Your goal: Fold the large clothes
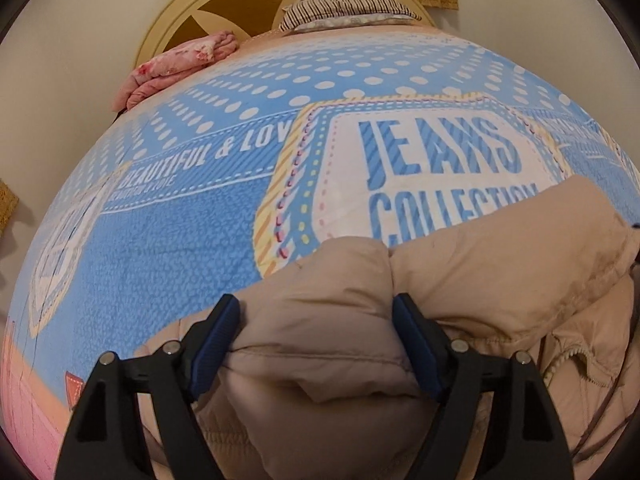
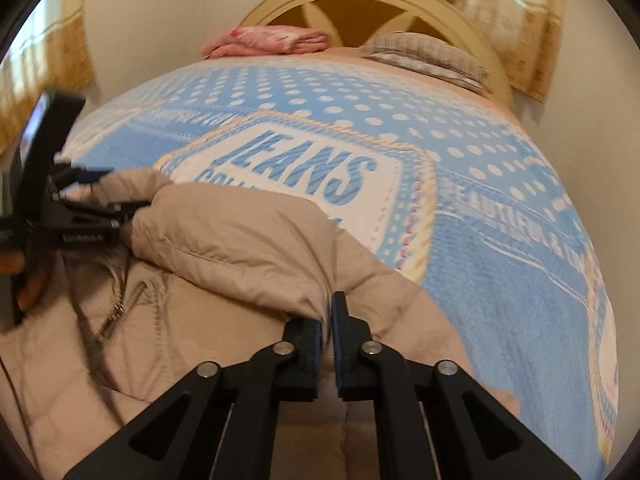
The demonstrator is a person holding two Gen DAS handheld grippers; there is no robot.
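The beige puffer coat (image 1: 460,280) lay bunched at the lower right of the blue bedspread (image 1: 160,240); the left gripper (image 1: 316,344) stood released astride a sleeve fold, apparently just laid; the right gripper (image 2: 329,344), nearly closed, pinched the coat's edge, likely steadying it.

Blue dotted bed (image 1: 168,248) bearing beige puffer jacket (image 1: 480,280), pink folded cloth (image 1: 172,64), striped pillow (image 1: 344,10).

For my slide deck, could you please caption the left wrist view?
Open left claw straddles a beige puffer jacket on a blue bedspread.
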